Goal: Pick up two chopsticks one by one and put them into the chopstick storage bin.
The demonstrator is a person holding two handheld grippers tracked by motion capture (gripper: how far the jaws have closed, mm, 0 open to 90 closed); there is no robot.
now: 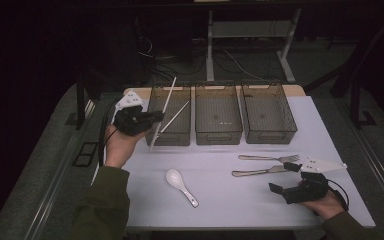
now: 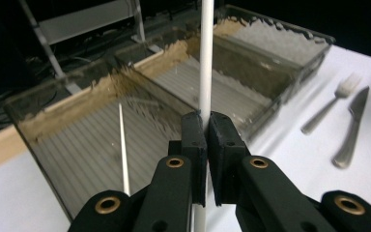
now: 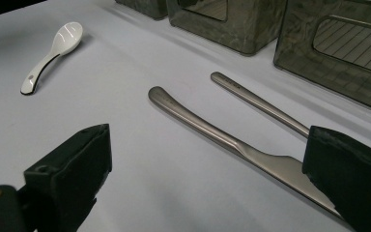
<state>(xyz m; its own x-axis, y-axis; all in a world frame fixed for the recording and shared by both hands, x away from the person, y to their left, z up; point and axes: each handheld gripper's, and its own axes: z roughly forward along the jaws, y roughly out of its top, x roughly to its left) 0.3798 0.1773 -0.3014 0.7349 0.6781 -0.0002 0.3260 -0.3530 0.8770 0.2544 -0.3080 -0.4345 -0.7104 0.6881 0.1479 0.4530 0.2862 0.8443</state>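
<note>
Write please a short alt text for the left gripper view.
The left tool is shut on a white chopstick that stands upright before three smoky bins; a second chopstick lies in the nearest bin.

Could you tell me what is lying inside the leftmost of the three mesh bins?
One white chopstick lies slanted inside the leftmost bin. The left gripper holds a second chopstick upright over that bin's near wall, so it crosses part of the floor, which I cannot check.

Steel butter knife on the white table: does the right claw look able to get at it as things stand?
Probably yes. The right claw stands open with the steel butter knife lying flat between its jaws; nothing lies over it, and the steel fork rests apart beside it.
</note>
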